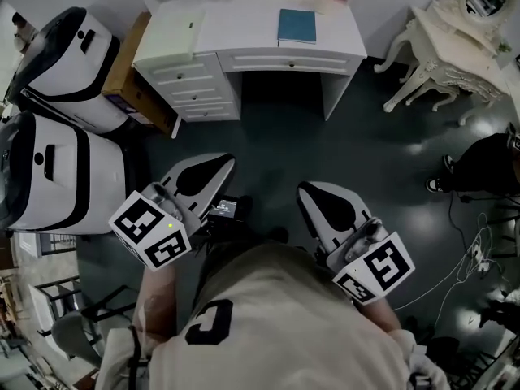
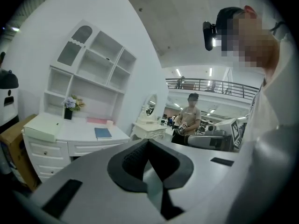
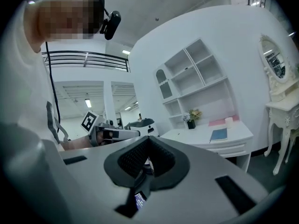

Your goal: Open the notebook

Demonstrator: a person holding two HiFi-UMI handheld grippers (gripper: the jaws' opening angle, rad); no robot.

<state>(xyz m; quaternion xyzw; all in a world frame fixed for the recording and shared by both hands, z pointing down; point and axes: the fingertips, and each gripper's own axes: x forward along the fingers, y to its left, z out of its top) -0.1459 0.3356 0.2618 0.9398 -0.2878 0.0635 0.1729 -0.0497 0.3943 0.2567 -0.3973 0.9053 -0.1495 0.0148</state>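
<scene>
The left tool (image 1: pixel 210 172) and right tool (image 1: pixel 328 206) are closed and empty, well apart from the blue notebook (image 1: pixel 296 25). Arriving closed, they might shove it along the bench (image 1: pixel 244 32).

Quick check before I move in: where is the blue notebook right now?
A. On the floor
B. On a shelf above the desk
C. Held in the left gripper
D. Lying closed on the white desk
D: the head view shows the notebook lying flat with its blue cover shut on the top of the desk.
</scene>
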